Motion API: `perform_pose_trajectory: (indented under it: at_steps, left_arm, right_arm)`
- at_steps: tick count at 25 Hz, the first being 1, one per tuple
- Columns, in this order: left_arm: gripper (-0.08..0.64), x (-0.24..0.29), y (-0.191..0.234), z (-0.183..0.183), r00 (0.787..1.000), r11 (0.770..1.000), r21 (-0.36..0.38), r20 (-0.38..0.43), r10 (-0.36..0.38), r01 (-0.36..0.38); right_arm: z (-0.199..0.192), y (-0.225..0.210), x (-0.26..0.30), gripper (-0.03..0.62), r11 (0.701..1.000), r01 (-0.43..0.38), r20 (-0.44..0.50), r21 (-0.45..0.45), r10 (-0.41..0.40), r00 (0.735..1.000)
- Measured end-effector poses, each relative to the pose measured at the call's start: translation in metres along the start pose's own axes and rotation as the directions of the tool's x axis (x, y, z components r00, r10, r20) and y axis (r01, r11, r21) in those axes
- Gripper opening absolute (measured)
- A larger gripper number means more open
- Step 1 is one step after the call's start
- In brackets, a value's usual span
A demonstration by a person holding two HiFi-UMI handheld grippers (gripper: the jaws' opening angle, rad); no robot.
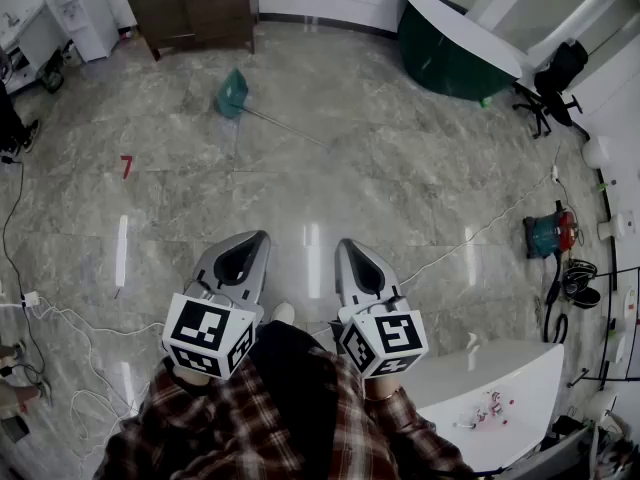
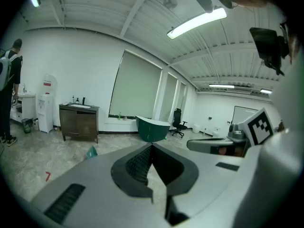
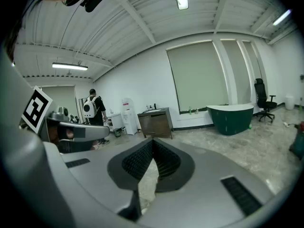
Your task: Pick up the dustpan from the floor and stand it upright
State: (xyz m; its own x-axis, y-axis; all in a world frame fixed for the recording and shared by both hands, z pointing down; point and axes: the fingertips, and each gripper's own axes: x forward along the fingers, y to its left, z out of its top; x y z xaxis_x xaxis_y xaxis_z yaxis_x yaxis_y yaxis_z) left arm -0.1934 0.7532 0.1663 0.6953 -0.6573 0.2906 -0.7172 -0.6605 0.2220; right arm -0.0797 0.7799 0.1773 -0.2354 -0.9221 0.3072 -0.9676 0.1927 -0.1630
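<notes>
Head view and both gripper views. The surface is a polished grey stone-tile floor (image 1: 380, 178) with glare streaks, in a room with white walls and a ribbed white ceiling. One red mark (image 1: 126, 166) sits on the floor at left, and white cables trail along the left edge.

Against the far wall stand one dark wooden cabinet (image 1: 195, 8) and, left of it, one white water dispenser (image 1: 85, 13). At far right are one green bathtub (image 1: 450, 48) and one black office chair (image 1: 550, 78). One white table (image 1: 500, 383) stands near right.

One teal dustpan (image 1: 232, 93) lies flat on the floor toward the far side, left of centre, with its thin handle running rightward. It is well apart from both grippers.

There are two grippers, side by side in the near foreground. The left gripper (image 1: 262, 236) is clenched with nothing between its jaws, and the right gripper (image 1: 345, 243) likewise. One other person (image 3: 92, 106) stands by the far wall.
</notes>
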Motion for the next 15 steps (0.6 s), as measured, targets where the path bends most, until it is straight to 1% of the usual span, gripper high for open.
perform_pose_trajectory:
  at_steps: [4,8,11,15]
  left_arm:
    - [0.002,0.001,0.022,-0.004,1.0,1.0,-0.022,-0.004,0.015,-0.015]
    - [0.002,0.011,0.051,-0.001,1.0,0.999,-0.038,-0.013,0.011,-0.012]
    - [0.002,0.018,0.082,0.005,1.0,0.999,-0.042,-0.019,0.006,-0.006]
    - [0.002,0.026,0.136,0.022,1.0,0.999,-0.041,-0.022,0.002,-0.003]
  right_arm:
    - [-0.006,0.01,0.02,0.011,1.0,-0.013,-0.027,-0.01,0.013,1.0]
    - [-0.003,0.019,0.051,0.012,1.0,-0.014,-0.047,-0.011,0.013,0.999]
    - [0.003,0.031,0.08,0.011,1.0,-0.013,-0.053,-0.01,0.012,0.999]
    - [0.017,0.053,0.129,0.011,1.0,-0.001,-0.054,-0.012,0.0,0.999]
